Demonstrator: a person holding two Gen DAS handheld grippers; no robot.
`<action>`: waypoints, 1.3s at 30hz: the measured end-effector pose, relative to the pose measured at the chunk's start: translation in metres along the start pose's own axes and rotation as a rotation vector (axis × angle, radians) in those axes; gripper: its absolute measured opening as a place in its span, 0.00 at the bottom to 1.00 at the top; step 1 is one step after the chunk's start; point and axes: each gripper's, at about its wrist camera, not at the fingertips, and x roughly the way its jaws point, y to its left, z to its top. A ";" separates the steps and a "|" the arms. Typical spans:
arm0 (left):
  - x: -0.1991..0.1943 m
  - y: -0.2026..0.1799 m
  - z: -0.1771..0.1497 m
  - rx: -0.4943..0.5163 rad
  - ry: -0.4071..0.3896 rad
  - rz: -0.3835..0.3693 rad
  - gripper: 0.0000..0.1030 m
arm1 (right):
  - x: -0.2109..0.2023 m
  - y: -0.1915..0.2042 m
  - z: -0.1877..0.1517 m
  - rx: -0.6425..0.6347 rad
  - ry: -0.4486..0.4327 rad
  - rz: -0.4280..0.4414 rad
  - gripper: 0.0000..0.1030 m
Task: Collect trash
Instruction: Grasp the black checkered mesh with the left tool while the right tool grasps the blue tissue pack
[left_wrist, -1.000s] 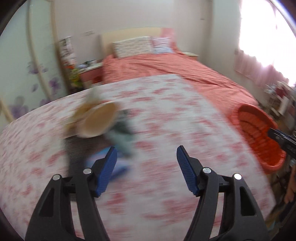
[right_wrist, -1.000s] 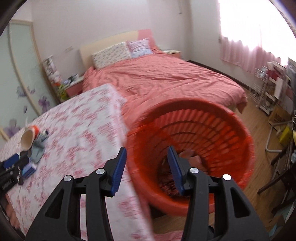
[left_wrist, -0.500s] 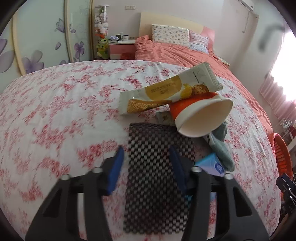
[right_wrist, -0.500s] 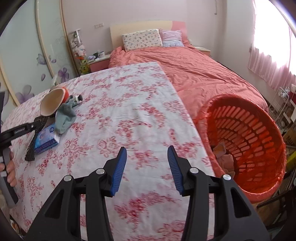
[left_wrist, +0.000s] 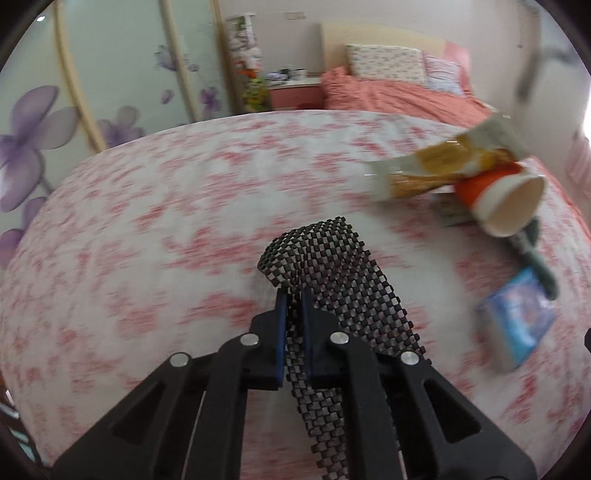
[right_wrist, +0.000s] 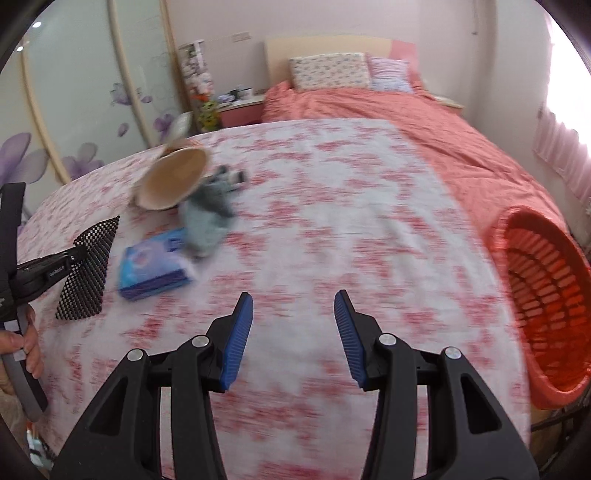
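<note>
A black mesh mat (left_wrist: 332, 266) lifts off the floral tablecloth (left_wrist: 147, 221), pinched in my left gripper (left_wrist: 291, 295), whose jaws are closing tight on it. The right wrist view shows the same mat (right_wrist: 86, 273) hanging from that gripper at the far left. To its right lie a snack wrapper (left_wrist: 436, 166), a tipped orange paper cup (left_wrist: 506, 203), a grey-green cloth (right_wrist: 207, 218) and a blue packet (right_wrist: 155, 266). My right gripper (right_wrist: 293, 306) is open and holds nothing above the cloth's middle. An orange basket (right_wrist: 546, 295) stands off the table's right edge.
A bed (right_wrist: 369, 103) with a coral cover and pillows lies beyond the table. A pink nightstand (left_wrist: 293, 94) and a wardrobe with purple flowers (left_wrist: 33, 140) stand at the back left. A person's hand (right_wrist: 26, 339) grips the left tool's handle.
My left gripper swung left over the mesh mat and closed on it, and the mat's end has bunched up. My right gripper swung left from the basket to over the table.
</note>
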 end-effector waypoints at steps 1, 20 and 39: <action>-0.001 0.007 -0.002 -0.011 0.002 0.002 0.12 | 0.004 0.006 0.001 -0.003 0.007 0.019 0.46; -0.005 0.020 -0.010 -0.063 0.003 -0.089 0.42 | 0.040 0.069 0.012 -0.100 0.054 0.046 0.71; -0.012 -0.020 -0.015 0.112 -0.023 -0.101 0.68 | 0.021 -0.035 0.006 0.070 0.034 -0.123 0.71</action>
